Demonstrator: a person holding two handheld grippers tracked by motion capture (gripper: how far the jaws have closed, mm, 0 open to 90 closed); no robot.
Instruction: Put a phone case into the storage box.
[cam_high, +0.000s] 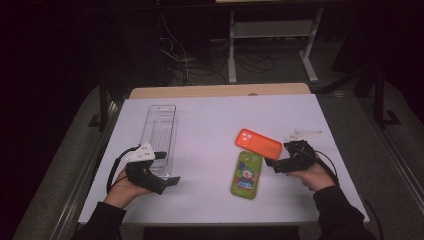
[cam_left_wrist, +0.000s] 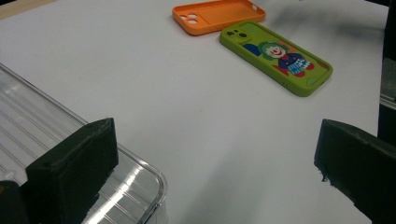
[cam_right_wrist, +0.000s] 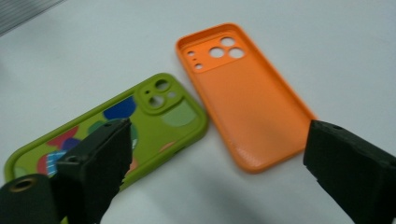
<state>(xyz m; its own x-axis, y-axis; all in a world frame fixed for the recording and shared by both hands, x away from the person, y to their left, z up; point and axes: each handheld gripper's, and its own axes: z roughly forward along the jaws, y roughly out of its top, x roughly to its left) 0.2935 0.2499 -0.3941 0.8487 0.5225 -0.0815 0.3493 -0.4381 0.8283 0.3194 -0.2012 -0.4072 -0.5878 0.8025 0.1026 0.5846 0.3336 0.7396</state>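
Note:
An orange phone case (cam_high: 258, 143) (cam_right_wrist: 243, 98) lies inner side up on the white table (cam_high: 210, 120), right of the middle. Just in front of it lies a green phone case (cam_high: 246, 175) (cam_left_wrist: 278, 56) with a clown picture, back side up. My right gripper (cam_high: 278, 155) (cam_right_wrist: 222, 140) hovers close to the right of both cases, open, with nothing between its jaws. A long clear plastic box (cam_high: 161, 132) (cam_left_wrist: 56, 140) stands at the left. My left gripper (cam_high: 167, 169) (cam_left_wrist: 217, 140) is open at the box's near end, one jaw over its corner, holding nothing.
A wooden table edge (cam_high: 220, 91) shows behind the white top. Beyond it on the dark floor are desk legs (cam_high: 232, 50) and loose cables (cam_high: 195, 62). The table's front edge runs just ahead of both forearms.

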